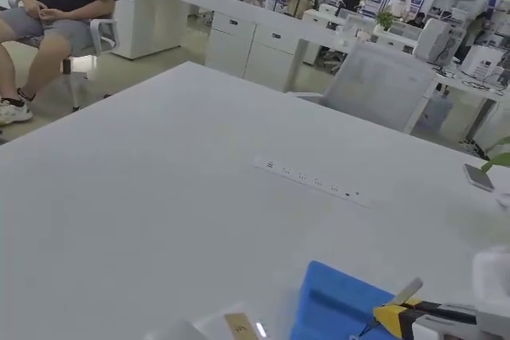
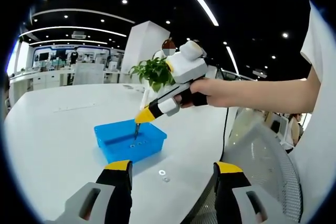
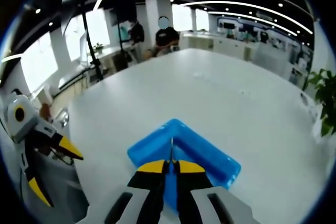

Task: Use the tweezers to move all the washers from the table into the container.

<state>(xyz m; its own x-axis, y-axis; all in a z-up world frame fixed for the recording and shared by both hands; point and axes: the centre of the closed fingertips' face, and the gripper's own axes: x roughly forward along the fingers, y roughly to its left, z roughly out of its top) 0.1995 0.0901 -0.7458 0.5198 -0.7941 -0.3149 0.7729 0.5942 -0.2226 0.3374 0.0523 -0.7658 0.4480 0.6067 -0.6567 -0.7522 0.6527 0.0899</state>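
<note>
Tweezers (image 3: 171, 149) sit pinched between the pressed-together jaws of your right gripper (image 3: 171, 167), and their tips point down inside the blue container (image 3: 207, 153). In the left gripper view your hand (image 2: 202, 90) holds that gripper tilted nose-down over the container, with the tweezer tips close to its floor. A few small dark specks lie on that floor just beside the tips. They are too small for you to tell whether they are washers.

Two washers (image 2: 161, 172) lie flat on the white worktop (image 2: 52, 135), outside the container. They are just beside its near wall and close to the worktop's edge, near each other but not touching.

Your left gripper (image 2: 173, 179) is held back from the container, beside the worktop's edge and facing the blue tray. Its jaws are spread wide with nothing between them. The right gripper view shows it at the left with its yellow tips apart.

Beyond the container a potted plant (image 2: 154, 72) stands on the worktop. In the head view one corner of the container shows at the bottom, with the right gripper's yellow nose just beside it. A white power strip (image 1: 311, 181) lies flat farther up the worktop, well apart from the container. A person (image 1: 60, 5) sits on a chair past the far left corner.
</note>
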